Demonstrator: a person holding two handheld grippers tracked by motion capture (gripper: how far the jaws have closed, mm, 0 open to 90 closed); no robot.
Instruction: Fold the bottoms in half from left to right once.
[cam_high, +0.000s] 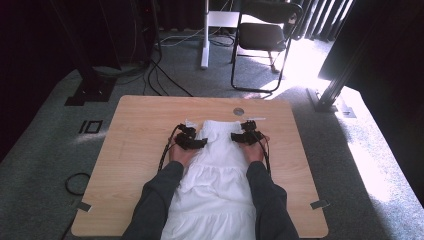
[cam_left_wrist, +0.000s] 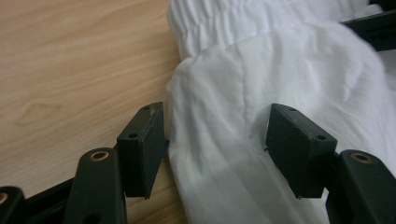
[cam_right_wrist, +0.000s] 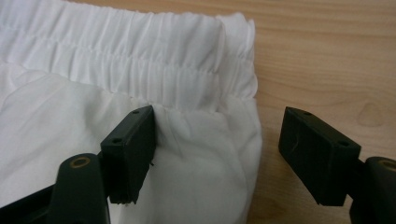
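We have a white skirt (cam_high: 215, 170) lying flat on the table (cam_high: 135, 145). It is long from us to the far side, and its stretchy band (cam_right_wrist: 140, 60) is at the far end.

Our left gripper (cam_high: 191, 141) sits at the skirt's left edge, near the band. Its jaws are apart, and the edge of the cloth (cam_left_wrist: 210, 140) lies between them. The jaws are not pinching it.

Our right gripper (cam_high: 246, 136) sits at the right edge, just below the band. Its jaws are wide. One jaw rests over the cloth and the other is over bare wood, so the skirt's edge (cam_right_wrist: 252, 154) runs between them. Nothing is held.

Both hands are about as near to the band. We think the next grab has to catch each side edge, which runs straight away from us.
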